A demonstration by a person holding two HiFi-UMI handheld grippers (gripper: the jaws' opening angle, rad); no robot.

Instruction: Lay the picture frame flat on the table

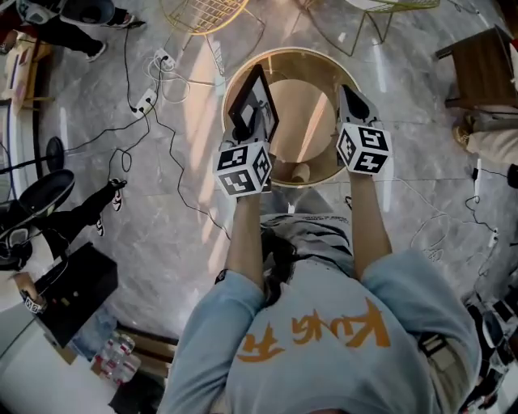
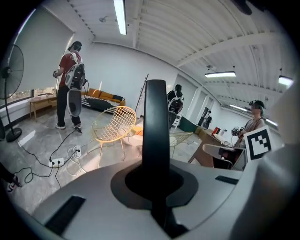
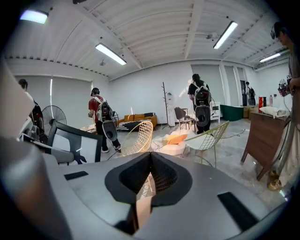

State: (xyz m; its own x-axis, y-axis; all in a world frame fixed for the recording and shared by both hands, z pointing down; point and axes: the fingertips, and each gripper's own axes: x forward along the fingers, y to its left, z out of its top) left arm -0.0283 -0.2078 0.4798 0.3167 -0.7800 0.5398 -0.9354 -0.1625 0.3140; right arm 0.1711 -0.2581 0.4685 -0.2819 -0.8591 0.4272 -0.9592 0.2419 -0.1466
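In the head view my left gripper holds a black picture frame tilted up over the left side of the round, gold-rimmed table. In the left gripper view the frame stands edge-on, rising from the shut left gripper. My right gripper hovers over the table's right side. Its jaws are shut with nothing between them. The right gripper view shows that gripper with only a thin slit, and the frame to its left.
Two yellow wire chairs stand beyond the table. A wooden cabinet is at the right. Cables and a power strip lie on the floor at the left, near a fan base. A person stands farther off.
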